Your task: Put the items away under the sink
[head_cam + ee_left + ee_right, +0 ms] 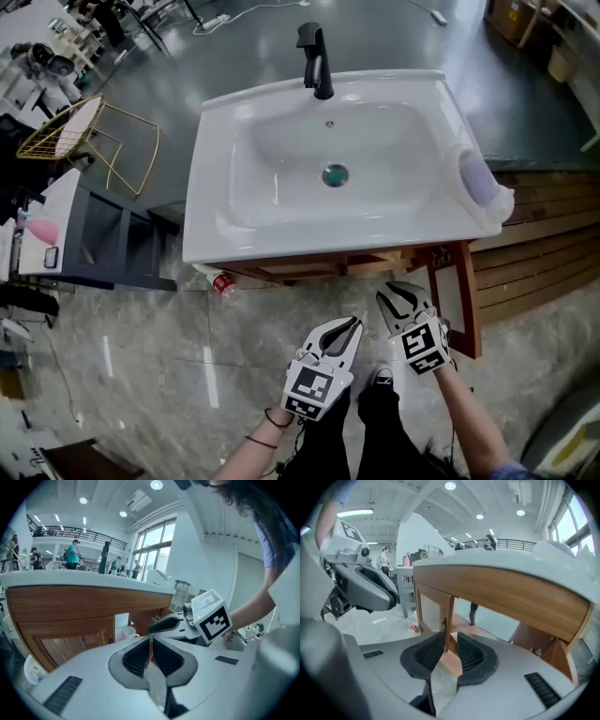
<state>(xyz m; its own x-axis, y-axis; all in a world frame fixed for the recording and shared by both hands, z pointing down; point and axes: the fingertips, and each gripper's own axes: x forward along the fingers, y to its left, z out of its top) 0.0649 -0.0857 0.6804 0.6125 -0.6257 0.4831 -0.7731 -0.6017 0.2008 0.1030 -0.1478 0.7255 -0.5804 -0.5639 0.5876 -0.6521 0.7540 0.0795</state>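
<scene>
We hold both grippers low before the cabinet under the sink — left gripper jaws together, right gripper jaws slightly apart, both empty. A white mug stands inside the cabinet; a purple item lies at the sink's right edge.

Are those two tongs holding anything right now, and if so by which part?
Nothing is held: the left tongs are shut on nothing, and the right tongs stand slightly apart with only air between.

Floor bears sink cabinet, red-white container
</scene>
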